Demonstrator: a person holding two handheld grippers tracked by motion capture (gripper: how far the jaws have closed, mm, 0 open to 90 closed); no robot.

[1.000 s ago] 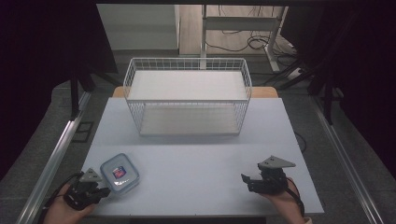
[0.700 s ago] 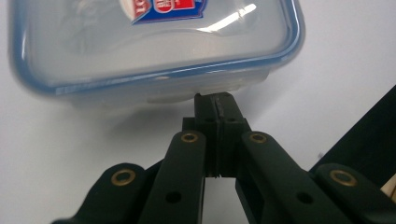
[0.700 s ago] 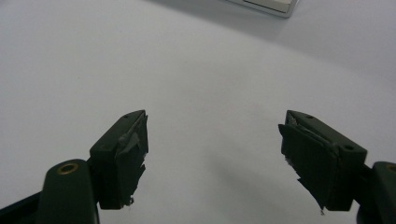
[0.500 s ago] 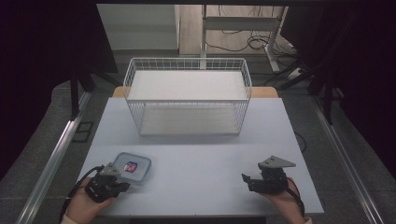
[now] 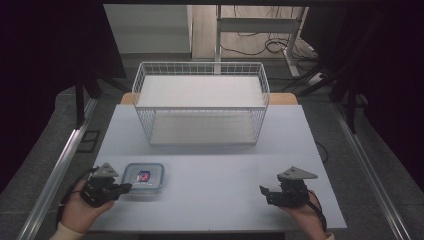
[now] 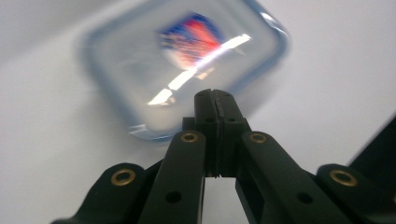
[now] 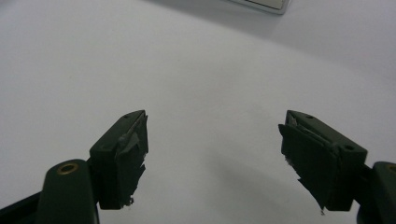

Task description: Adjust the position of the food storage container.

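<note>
While the left gripper (image 6: 215, 100) has its jaws pressed together on nothing, their tips sit at the near edge of a lidded box (image 6: 187, 65), seemingly nudging it across the table (image 5: 225, 175). Next it would need opening before any grasp. Wide apart, the right gripper (image 7: 215, 154) has only bare table between its jaws. From above, a wire basket (image 5: 200, 102) stands well beyond both, which neither gripper view makes out clearly.

Glossy clear plastic container (image 5: 144, 177) with blue rim, white wire-metal basket (image 5: 200, 102), matt smooth table (image 5: 220, 160)
</note>
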